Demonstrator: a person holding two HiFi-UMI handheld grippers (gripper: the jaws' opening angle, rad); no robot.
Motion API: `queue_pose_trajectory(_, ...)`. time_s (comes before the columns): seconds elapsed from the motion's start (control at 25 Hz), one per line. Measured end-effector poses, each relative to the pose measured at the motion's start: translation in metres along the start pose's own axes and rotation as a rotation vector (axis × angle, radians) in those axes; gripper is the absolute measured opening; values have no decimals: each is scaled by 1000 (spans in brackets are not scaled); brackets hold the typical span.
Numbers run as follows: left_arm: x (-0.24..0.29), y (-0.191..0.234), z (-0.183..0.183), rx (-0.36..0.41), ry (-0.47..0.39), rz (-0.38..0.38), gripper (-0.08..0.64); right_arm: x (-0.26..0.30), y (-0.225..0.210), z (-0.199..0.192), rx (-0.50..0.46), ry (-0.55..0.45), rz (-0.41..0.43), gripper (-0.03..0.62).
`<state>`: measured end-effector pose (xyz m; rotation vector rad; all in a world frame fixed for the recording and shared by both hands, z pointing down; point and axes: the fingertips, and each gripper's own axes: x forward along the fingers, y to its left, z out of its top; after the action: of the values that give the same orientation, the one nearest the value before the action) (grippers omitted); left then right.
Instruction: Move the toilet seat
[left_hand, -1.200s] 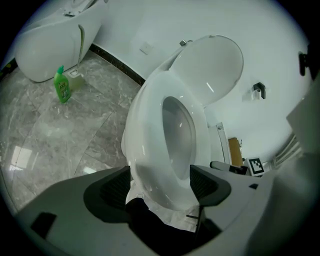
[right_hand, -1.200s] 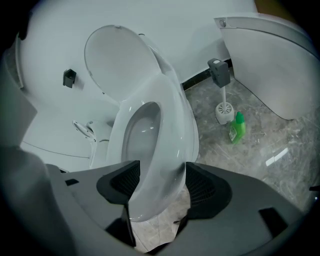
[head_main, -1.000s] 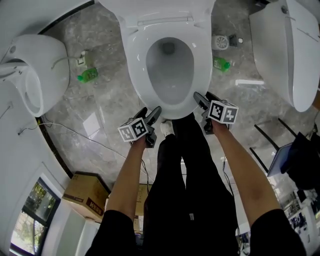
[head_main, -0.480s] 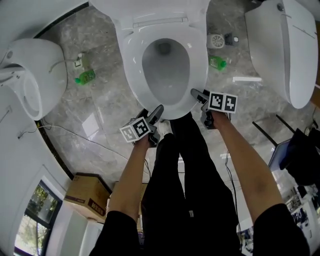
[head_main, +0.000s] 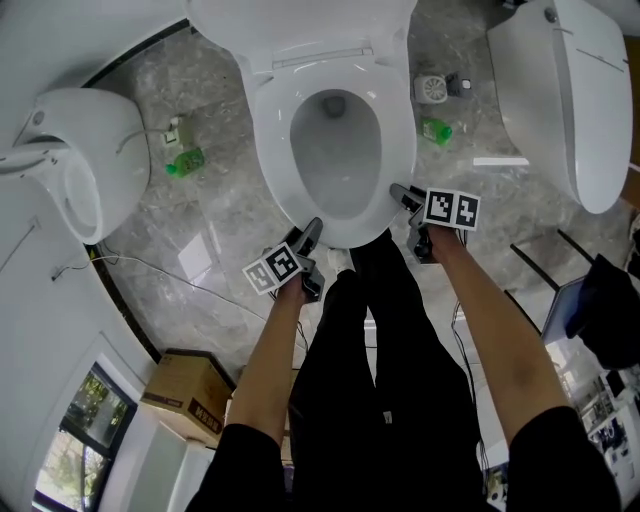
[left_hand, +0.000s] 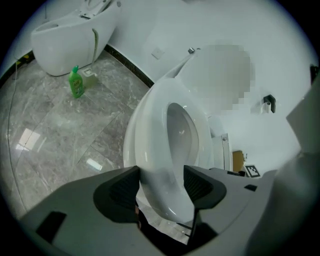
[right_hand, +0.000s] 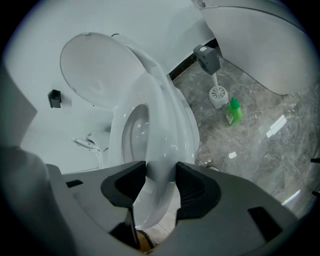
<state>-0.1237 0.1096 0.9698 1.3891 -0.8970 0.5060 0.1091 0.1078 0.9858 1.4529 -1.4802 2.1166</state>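
**Seat** (head_main: 270, 140) — white ring over the bowl (head_main: 335, 150). Its front rim passes between the jaws of both tongs, and the rest runs away from them toward the lid (right_hand: 92, 70), which stands raised beyond.

**Left tongs** (head_main: 312, 232) — at the seat's front-left edge. The jaws have just been closing. In the left gripper view (left_hand: 161, 182) both pads press on the rim (left_hand: 155, 125), one on each face, so the seat is gripped.

**Right tongs** (head_main: 400, 193) — at the front-right edge, near the left pair. The jaws have just been closing here too. In the right gripper view (right_hand: 160, 182) the pads clamp the rim (right_hand: 160, 120).

**Floor items** — one green bottle (left_hand: 76, 82) lies well left of the left tongs. A second bottle (right_hand: 232, 111) and a brush (right_hand: 217, 95) lie well right of the right tongs.
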Motion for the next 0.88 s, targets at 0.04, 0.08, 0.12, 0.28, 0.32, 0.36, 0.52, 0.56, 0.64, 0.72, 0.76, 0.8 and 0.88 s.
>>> queue_pose_trajectory(0.04,-5,-1,2,-13,-13,8,276,-4,4,1,4,2,7,207)
queue_pose_trajectory(0.08,-11,-3,4,-20,-25,14,255,-7,8,2,7,4,15,206)
queue_pose_trajectory(0.12,-16,-5,6,-23,-36,21,235,-11,12,2,9,7,24,204)
queue_pose_trajectory(0.28,-32,-19,7,-36,-48,39,207,-29,22,3,24,17,47,201)
queue_pose_trajectory(0.32,-35,-22,8,-37,-46,40,207,-32,24,4,28,18,49,199)
queue_pose_trajectory(0.36,-37,-25,10,-39,-45,40,206,-34,26,5,30,19,50,199)
queue_pose_trajectory(0.52,-46,-36,14,-53,-50,38,204,-43,34,10,34,29,66,198)
queue_pose_trajectory(0.56,-48,-38,15,-50,-51,37,202,-45,36,11,41,25,68,196)
queue_pose_trajectory(0.64,-52,-42,18,-33,-44,45,206,-49,39,12,67,10,72,195)
queue_pose_trajectory(0.72,-57,-44,20,-29,-37,60,209,-51,43,12,92,-3,76,192)
queue_pose_trajectory(0.76,-58,-46,21,-36,-37,68,209,-52,44,12,98,-6,78,192)
queue_pose_trajectory(0.8,-59,-48,22,-46,-40,74,209,-54,45,14,100,-10,79,192)
queue_pose_trajectory(0.88,-63,-55,25,-69,-47,85,207,-60,49,17,104,-18,82,191)
